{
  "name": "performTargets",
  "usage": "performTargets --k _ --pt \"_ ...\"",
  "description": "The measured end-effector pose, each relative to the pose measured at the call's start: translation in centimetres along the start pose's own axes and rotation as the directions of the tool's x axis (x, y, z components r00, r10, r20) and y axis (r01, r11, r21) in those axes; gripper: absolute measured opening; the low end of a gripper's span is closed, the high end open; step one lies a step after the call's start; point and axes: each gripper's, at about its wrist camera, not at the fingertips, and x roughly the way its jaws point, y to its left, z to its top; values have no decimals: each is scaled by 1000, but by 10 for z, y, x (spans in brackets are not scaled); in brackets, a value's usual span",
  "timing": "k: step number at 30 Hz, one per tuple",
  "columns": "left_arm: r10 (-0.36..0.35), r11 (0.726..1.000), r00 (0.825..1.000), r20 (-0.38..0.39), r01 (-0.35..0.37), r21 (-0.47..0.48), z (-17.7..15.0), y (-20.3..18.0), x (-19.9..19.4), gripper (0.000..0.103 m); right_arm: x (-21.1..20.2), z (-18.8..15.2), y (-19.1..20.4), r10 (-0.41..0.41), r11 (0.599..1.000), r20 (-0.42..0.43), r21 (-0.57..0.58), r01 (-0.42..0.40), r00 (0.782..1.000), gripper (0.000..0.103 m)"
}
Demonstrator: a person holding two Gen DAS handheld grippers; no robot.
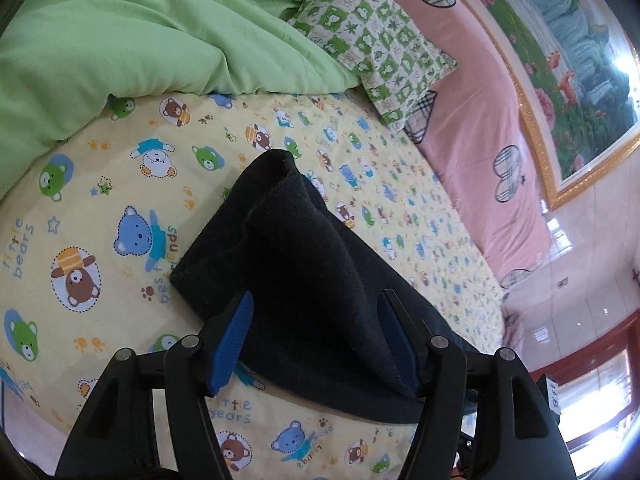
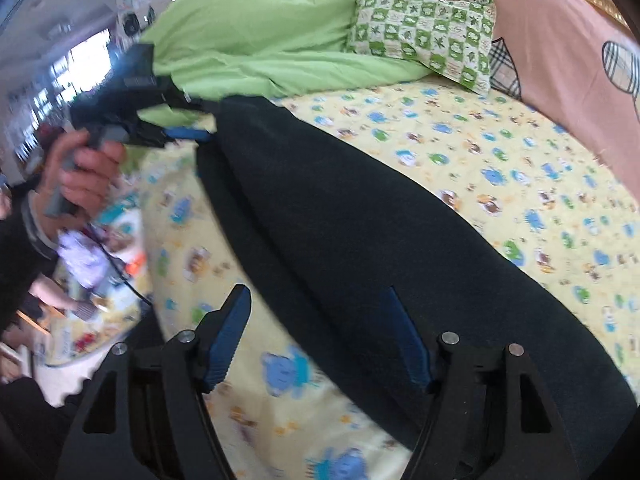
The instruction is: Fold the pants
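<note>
Lying on bear-print sheet (image 1: 120, 184), dark pants (image 1: 304, 264) look soft, thick, floppy, non-slip; both grippers, left (image 1: 316, 340) & right (image 2: 320, 336), gaping w/ nothing held; pinch hem edge ~10 o'clock.

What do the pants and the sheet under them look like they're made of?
Pants: dark, matte, slightly fuzzy knit, probably fleece or brushed wool blend; it drapes in thick soft folds. Sheet: thin, smooth woven fabric, likely cotton, printed with cartoon bears, with fine creases.

Black pants (image 1: 316, 264) on yellow (bear-print) sheet (image 1: 120, 184).
</note>
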Motion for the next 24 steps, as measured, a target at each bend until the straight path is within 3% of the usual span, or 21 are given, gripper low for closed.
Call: performTargets --k 3,4,6,7,9,11,16,22,24 --pt "56 998 998 -25 -56 -8 2 -3 18 62 11 -5 -1 -37 999 -26 -24 37 999 69" --pt "73 997 997 -30 -73 -6 3 -5 23 55 14 -6 -1 -63 997 -37 -38 61 997 66" --pt "90 996 995 -52 -91 -3 2 -6 34 26 21 -9 -2 -113 993 -53 -52 110 992 41" --pt "86 996 994 -67 -87 -9 2 -7 38 12 20 -10 -4 -121 992 -47 -44 119 992 36" --pt "110 994 993 -46 -110 5 -2 -11 35 8 13 -9 -10 -105 994 -30 -10 105 994 14" --pt "126 991 992 -16 -125 40 -8 -20 24 7 -2 -6 -13 -84 996 7 13 84 996 7" --pt "115 991 993 32 -117 59 -26 -24 -5 7 -37 -3 -5 -29 999 77 -13 30 997 6" --pt "166 986 986 -13 -166 27 -40 4 10 12 -7 -20 5 -10 999 -41 -43 9 999 6" --pt "163 986 987 -1 -163 17 -42 4 6 12 -1 -24 5 -3 1000 -61 -15 2 998 11"
